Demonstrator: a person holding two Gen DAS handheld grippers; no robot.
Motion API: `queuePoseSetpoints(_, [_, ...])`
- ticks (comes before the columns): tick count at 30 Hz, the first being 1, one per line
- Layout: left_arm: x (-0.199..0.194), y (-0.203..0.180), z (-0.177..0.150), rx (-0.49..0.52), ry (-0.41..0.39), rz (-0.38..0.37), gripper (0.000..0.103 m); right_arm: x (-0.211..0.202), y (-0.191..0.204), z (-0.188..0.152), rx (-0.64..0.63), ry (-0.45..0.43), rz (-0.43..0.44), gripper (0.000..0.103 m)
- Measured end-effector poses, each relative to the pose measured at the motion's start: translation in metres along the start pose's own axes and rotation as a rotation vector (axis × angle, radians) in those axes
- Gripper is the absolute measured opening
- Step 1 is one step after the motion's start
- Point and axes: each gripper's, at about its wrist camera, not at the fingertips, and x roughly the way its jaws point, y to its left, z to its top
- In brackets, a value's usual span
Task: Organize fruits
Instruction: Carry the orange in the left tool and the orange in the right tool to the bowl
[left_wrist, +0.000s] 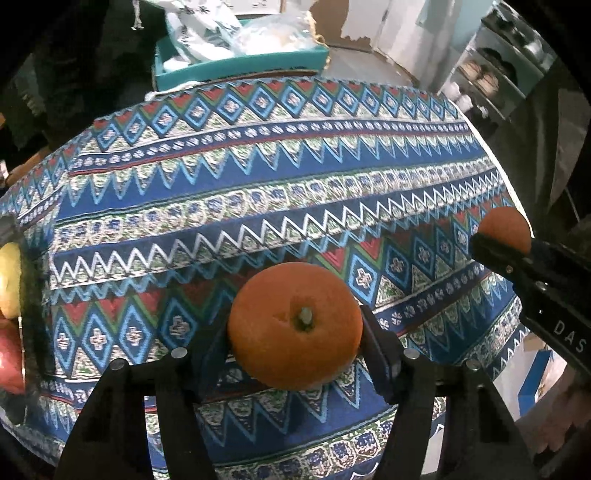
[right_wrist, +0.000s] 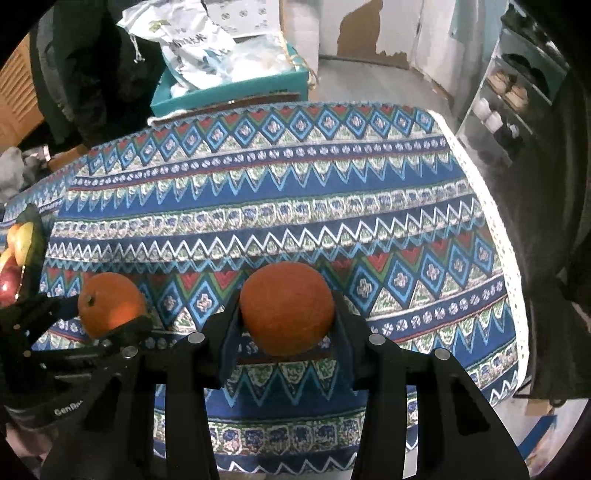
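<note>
My left gripper (left_wrist: 295, 332) is shut on an orange (left_wrist: 294, 325), stem toward the camera, held above the patterned tablecloth (left_wrist: 258, 192). My right gripper (right_wrist: 287, 314) is shut on a second orange (right_wrist: 287, 308) above the same cloth (right_wrist: 277, 206). Each gripper shows in the other's view: the right one with its orange (left_wrist: 504, 229) at the right edge, the left one with its orange (right_wrist: 110, 304) at the lower left. A dark container with yellow and red fruit (right_wrist: 14, 254) sits at the table's left edge, also in the left wrist view (left_wrist: 9, 280).
A teal box (right_wrist: 236, 88) with bags stands beyond the table's far edge. A shelf unit (right_wrist: 513, 92) with jars and shoes is at the far right. The table's right edge has a white lace border (right_wrist: 491, 210).
</note>
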Motion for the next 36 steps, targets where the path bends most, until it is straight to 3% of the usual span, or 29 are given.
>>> queuePoseSetpoints(12, [-0.048, 0.016, 0.01, -0.021, -0.127, 0.043, 0.067, -0.031, 0.019, 0.017, -0.058, -0.104, -0.014, 0.044])
queuePoseSetpoints(36, [-0.129, 0.057, 0.013, -0.09, -0.314, 0.097, 0.067, -0.072, 0.073, 0.049, -0.135, -0.243, 0.071, 0.044])
